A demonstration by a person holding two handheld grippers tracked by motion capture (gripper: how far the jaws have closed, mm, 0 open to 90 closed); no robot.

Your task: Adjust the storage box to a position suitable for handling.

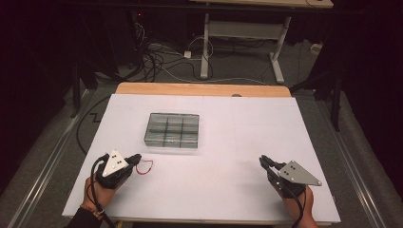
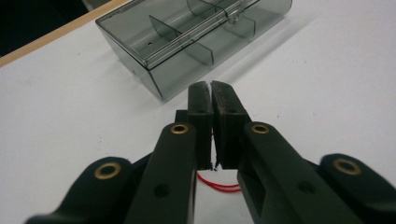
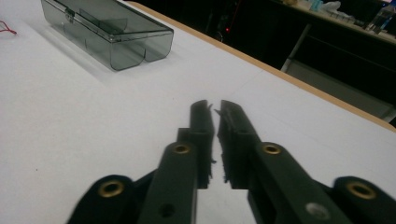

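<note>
Lying just beside the left tongs [image 1: 138,159], red wire [image 1: 145,167] on table.

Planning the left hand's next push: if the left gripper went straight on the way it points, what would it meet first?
Probably the clear compartment box: it lies just ahead of the shut left gripper, with bare white table between them.

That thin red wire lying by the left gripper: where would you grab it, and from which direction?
Probably from straight above, at the loop's rounded end. The red wire lies flat on the white table, so jaws coming in sideways would likely just push it. The left gripper, shut now, would open first, straddle one strand and close.
</note>
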